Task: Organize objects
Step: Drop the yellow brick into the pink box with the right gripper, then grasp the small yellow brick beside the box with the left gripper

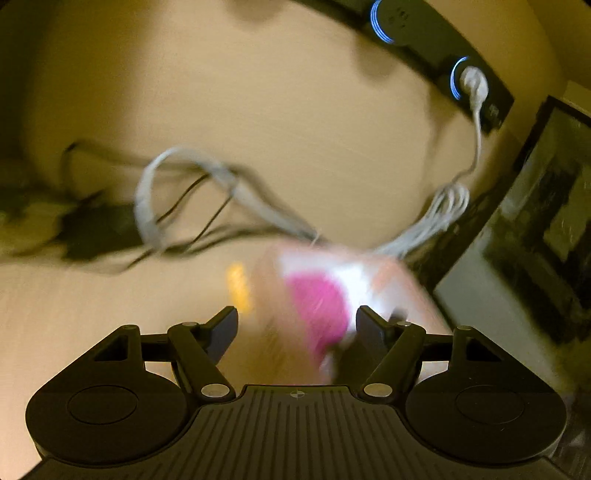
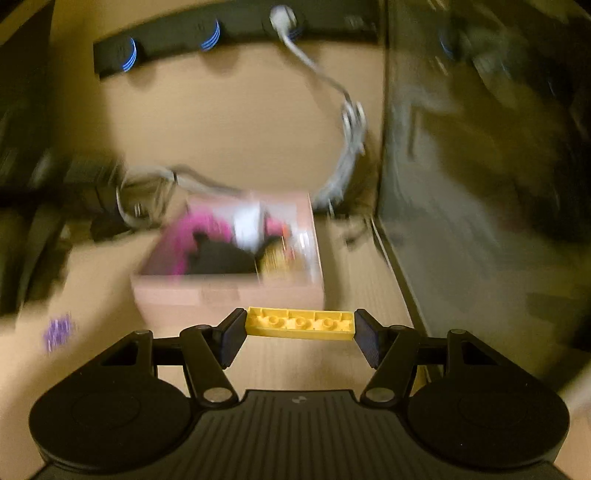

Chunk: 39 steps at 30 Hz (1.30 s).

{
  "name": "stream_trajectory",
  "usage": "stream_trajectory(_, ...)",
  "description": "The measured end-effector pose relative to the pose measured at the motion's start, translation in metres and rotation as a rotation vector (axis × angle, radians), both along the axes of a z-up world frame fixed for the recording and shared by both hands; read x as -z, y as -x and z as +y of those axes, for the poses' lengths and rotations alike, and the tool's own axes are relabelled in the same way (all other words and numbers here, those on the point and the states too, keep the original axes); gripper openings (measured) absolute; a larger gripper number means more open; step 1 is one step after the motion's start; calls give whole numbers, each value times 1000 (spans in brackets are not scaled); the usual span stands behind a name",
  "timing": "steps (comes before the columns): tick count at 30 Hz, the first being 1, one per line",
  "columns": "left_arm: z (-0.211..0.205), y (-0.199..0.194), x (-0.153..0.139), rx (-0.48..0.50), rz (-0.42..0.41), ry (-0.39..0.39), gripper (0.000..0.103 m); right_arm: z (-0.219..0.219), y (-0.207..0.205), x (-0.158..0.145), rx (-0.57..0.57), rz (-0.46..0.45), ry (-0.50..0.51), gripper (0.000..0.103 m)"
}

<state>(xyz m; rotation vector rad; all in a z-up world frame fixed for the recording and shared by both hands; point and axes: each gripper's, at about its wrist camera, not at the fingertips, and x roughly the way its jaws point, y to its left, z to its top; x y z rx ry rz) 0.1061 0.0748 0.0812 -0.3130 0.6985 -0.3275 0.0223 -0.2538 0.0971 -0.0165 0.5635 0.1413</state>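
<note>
right gripper: jaws closed end-to-end on a yellow building brick, one pad at each short end. the brick is carried level, hollow underside with round tubes facing the camera, just short of the near wall of the pink cardboard box.

left gripper: jaws spread wide, gripping nothing that can be made out; the pink box sits between and just beyond them, heavily blurred, with a yellow smear beside it that is probably the same brick.

step in hand, judged: bringing the brick to the box for dropping in. to do it well, lift the brick clear over the near wall before parting the jaws, keep it level so it does not pivot on the end grip, and release over a free patch inside, not on the rim.

box contents: a magenta item, something white, a dark shape; too blurred to name.

bench: pale wood, carrying the box, a loose tangle of grey and black cables, a black power strip with blue-ringed sockets at the far edge, and a white plug seated in it.

remaining: a small purple piece lies on the bench well to the left of the box, apparently not yet sorted.
</note>
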Motion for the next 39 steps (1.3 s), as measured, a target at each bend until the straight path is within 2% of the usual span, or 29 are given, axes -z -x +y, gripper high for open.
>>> stream_trajectory(2,13,21,13,-21,47,4,75,10,-20,-11,-9,-57,6,63)
stream_trajectory(5,27,42,31,-36,115,6,75,23,-48,-11,-15,-76,21,67)
stream_trajectory(6,30,47,35,-39,133,-2,75,28,-59,-7,-10,-59,34,84)
stream_trajectory(7,33,49,39,-41,147,-7,75,31,-65,-1,-3,-43,41,89)
stream_trajectory(9,40,51,43,-41,169,-7,75,36,-76,11,7,15,38,89)
stream_trajectory(12,49,49,45,-56,178,20,75,34,-72,22,13,78,-23,89)
stream_trajectory(15,52,22,40,-61,184,63,75,37,-55,26,12,87,-30,89)
stream_trajectory(17,45,1,37,-52,178,63,74,39,-44,28,9,97,-32,89)
stream_trajectory(20,34,-41,35,-37,176,39,57,41,-29,31,11,112,-30,89)
stream_trajectory(24,21,-92,41,-29,191,10,56,39,-9,38,29,135,-9,89)
stream_trajectory(27,9,-118,49,-14,203,-56,56,34,1,47,58,165,19,90)
stream_trajectory(33,-10,-141,65,14,211,-125,55,20,8,57,130,219,20,90)
stream_trajectory(35,-14,-142,68,7,190,-132,53,18,10,58,146,224,24,90)
stream_trajectory(39,-16,-143,72,-12,179,-142,60,14,15,59,164,232,30,90)
